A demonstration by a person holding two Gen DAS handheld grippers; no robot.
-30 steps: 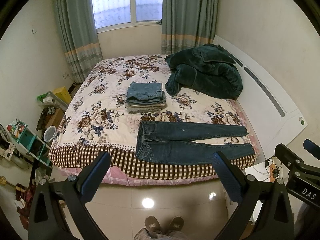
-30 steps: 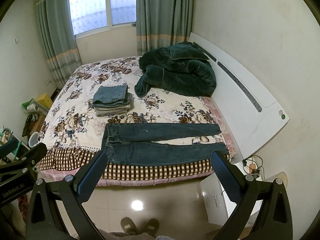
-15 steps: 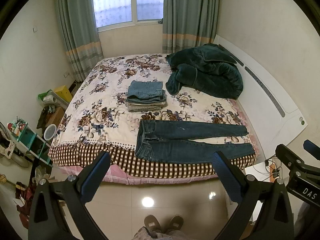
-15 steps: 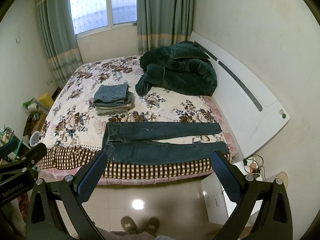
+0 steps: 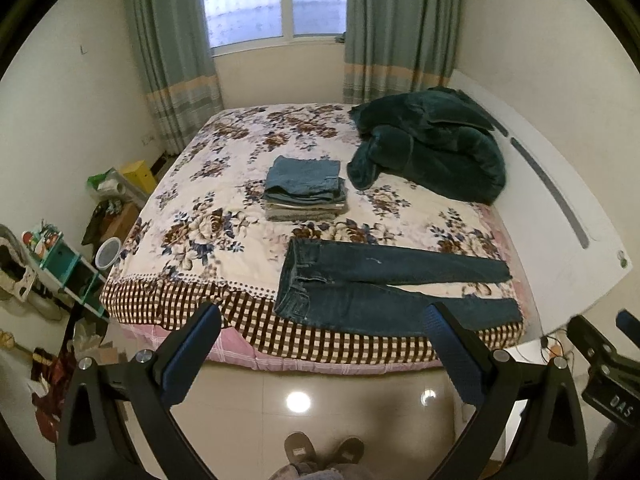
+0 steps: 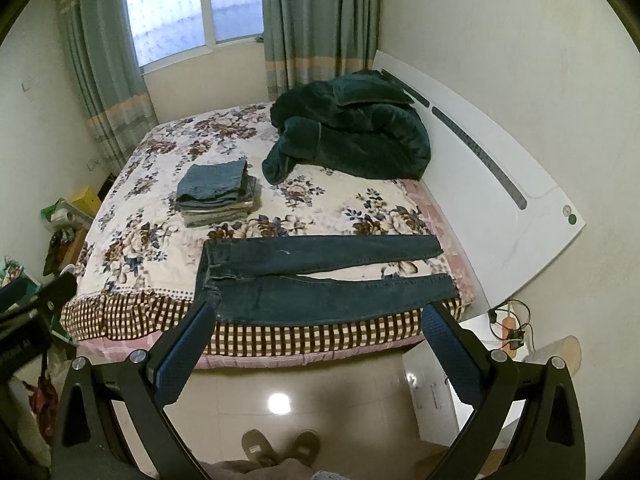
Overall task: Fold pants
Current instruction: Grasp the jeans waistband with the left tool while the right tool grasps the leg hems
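Observation:
Dark blue jeans [image 5: 380, 284] lie flat along the near edge of the bed, waist to the left, legs spread to the right; they also show in the right wrist view [image 6: 320, 280]. My left gripper [image 5: 324, 318] is open and empty, held above the floor in front of the bed. My right gripper [image 6: 318, 318] is open and empty too, at the same distance. Neither touches the jeans.
A stack of folded pants [image 5: 306, 188] sits mid-bed behind the jeans. A dark green blanket [image 5: 432, 152] is heaped at the white headboard [image 5: 560, 232] on the right. Shelves and clutter [image 5: 60, 256] stand left of the bed. A white nightstand [image 6: 460, 360] is at right. My slippers [image 5: 324, 450] are on the tiled floor.
Both grippers have moved slightly closer to the bed, and the jeans sit nearer the fingertips. Nothing was grasped.

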